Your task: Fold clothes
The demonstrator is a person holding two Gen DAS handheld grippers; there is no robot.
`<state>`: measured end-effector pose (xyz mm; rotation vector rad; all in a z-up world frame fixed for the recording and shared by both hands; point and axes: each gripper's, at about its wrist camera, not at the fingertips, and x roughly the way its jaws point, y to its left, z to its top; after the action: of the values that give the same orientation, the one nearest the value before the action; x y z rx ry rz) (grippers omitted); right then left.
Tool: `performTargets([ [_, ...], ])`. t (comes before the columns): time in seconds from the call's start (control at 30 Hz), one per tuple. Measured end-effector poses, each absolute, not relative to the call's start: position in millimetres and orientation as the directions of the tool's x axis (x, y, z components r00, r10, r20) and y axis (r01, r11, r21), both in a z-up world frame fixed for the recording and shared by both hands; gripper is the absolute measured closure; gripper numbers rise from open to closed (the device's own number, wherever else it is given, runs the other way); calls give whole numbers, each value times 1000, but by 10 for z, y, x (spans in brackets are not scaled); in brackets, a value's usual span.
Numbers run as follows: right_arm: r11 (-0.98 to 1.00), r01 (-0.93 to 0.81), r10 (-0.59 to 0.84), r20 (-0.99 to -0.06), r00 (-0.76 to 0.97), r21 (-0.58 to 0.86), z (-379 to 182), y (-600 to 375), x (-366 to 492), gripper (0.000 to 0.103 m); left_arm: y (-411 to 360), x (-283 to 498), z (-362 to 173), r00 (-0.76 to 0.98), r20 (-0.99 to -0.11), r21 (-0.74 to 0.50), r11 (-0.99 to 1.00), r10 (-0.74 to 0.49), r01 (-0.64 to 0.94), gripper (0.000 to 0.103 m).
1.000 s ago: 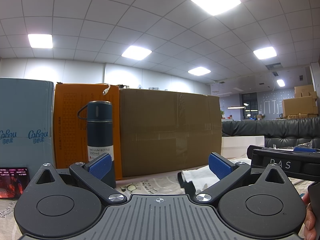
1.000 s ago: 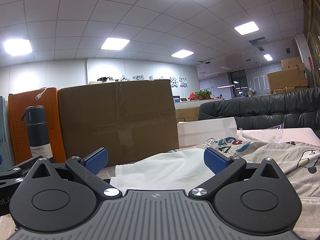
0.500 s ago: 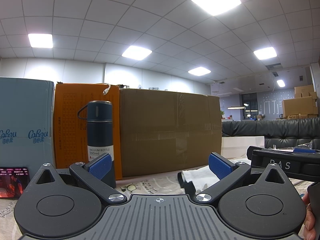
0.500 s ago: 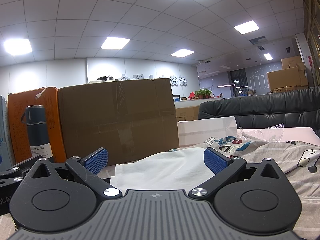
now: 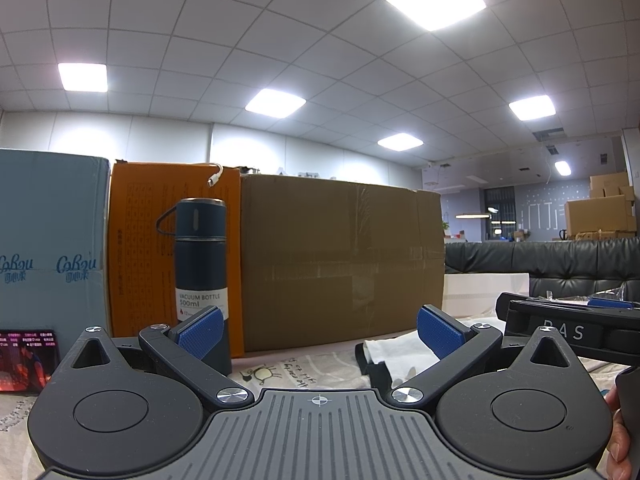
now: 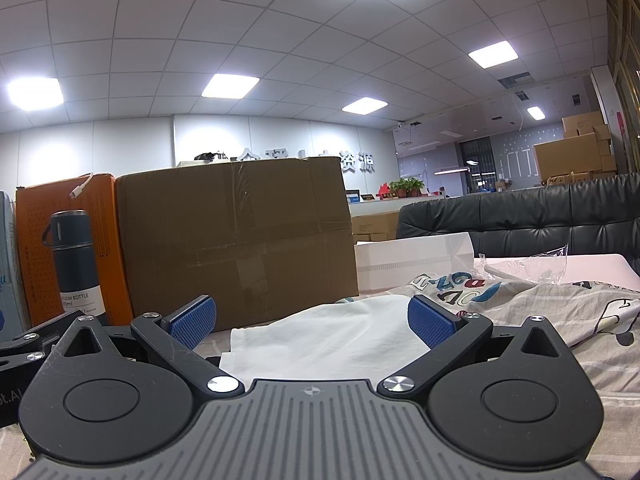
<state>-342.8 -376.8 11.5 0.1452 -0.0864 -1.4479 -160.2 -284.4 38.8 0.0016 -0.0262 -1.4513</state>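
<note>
office bench's cluttered; both the left gripper [image 5: 318,326] and right gripper [image 6: 310,316] sit with jaws spread, empty. i'd pinch the white t-shirt [image 6: 320,340] by its near hem corners.

Left gripper [image 5: 319,331]: held low and level, facing the far side of the scene, jaws spread wide with nothing between the blue pads [image 5: 199,331]. Right gripper [image 6: 311,321]: same low, level attitude, jaws equally wide, pads clear of any contact. It sits just right of the left unit. Part of the person's hand [image 5: 618,432] shows at the right edge.
</note>
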Motion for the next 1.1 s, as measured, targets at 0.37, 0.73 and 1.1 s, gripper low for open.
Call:
performTargets([
  [0.37, 116, 982, -992, -29, 122, 151, 116, -3770, -3428, 0, -2838, -1595, 381, 110, 24, 17, 111, -994, 994, 0],
  [0.73, 116, 982, -992, -29, 122, 151, 116, -3772, -3428, 0, -2851, -1596, 379, 110, 23, 15, 110, -994, 994, 0],
  [1.1, 116, 982, -992, -29, 122, 151, 115, -3769, -3427, 0, -2858, -1587, 382, 109, 19, 14, 109, -994, 994, 0],
])
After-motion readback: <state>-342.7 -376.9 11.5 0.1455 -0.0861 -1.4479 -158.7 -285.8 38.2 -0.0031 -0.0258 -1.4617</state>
